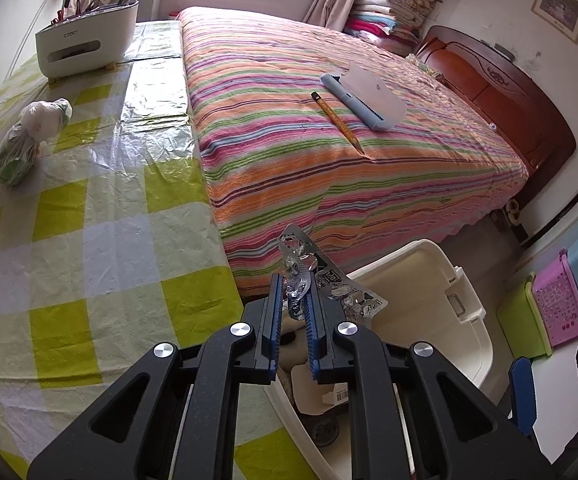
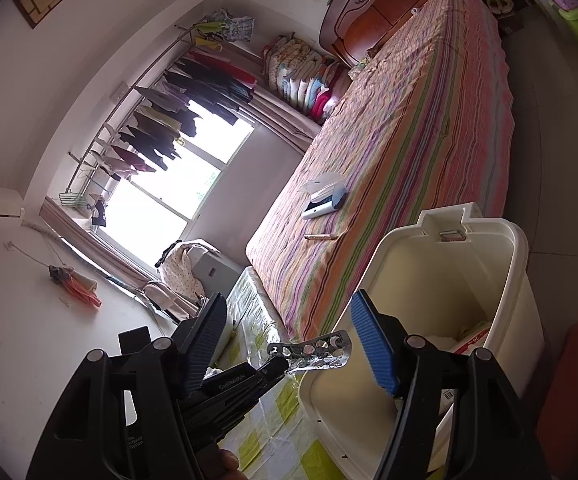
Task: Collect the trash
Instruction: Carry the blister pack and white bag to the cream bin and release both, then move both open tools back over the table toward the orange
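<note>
My left gripper is shut on a crumpled silver blister pack and holds it over the near rim of a white trash bin. Paper and card scraps lie in the bin. In the right wrist view the same blister pack sticks out of the left gripper, beside the bin. My right gripper stands open with nothing pressed between its pads; its blue finger hangs over the bin's mouth. A knotted plastic bag of rubbish lies on the checked table, far left.
A white organiser box stands at the table's back. On the striped bed lie a pencil and a blue and white brush. Green, pink and blue baskets line the floor to the right of the bin.
</note>
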Demonstrator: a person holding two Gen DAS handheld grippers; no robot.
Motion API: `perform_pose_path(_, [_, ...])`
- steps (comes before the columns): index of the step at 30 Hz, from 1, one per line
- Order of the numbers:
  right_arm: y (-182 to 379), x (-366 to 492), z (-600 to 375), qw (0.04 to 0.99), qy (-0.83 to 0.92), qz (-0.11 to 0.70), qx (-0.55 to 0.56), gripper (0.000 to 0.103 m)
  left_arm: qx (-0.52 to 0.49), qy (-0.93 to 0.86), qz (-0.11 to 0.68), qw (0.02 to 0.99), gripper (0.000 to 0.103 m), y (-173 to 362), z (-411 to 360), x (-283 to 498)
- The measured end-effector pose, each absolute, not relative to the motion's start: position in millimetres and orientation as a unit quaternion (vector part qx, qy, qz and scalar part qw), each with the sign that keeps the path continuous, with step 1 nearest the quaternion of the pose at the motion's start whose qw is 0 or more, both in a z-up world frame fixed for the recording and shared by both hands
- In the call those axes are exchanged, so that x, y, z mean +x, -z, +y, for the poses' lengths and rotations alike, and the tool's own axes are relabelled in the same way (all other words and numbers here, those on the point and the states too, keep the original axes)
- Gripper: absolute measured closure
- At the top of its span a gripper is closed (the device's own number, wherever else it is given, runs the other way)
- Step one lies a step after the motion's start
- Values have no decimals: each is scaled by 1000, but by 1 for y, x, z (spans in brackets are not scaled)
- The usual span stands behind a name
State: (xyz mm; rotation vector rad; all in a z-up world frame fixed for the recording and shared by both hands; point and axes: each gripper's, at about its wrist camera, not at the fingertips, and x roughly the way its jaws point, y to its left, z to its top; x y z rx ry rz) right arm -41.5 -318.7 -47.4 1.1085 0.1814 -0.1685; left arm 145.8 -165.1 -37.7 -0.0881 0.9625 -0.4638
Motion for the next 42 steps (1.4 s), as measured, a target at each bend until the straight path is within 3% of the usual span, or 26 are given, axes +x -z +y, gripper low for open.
perform_pose_path(2, [48, -41, -319, 843, 78, 88, 525, 40, -35, 219, 461, 859, 90, 40, -166, 146])
perform_pose_path(3, [48, -41, -319, 843, 78, 88, 525, 40, -34, 219, 462, 859, 82, 41, -166, 146])
perform_pose_path(6, [48, -40, -319, 843, 77, 92, 524, 40, -33, 211, 451, 866, 38, 41, -164, 143])
perform_pose_path(10, [49, -39, -319, 843, 76, 95, 525, 40, -21, 209, 433, 876, 26, 37, -161, 139])
perform_pose_path(29, [45, -28, -305, 852, 66, 113, 507, 40, -20, 159, 424, 891, 20, 32, -56, 137])
perform_pose_path(42, [33, -13, -272, 875, 55, 138, 461, 39, -72, 79, 349, 931, 18, 6, 75, 156])
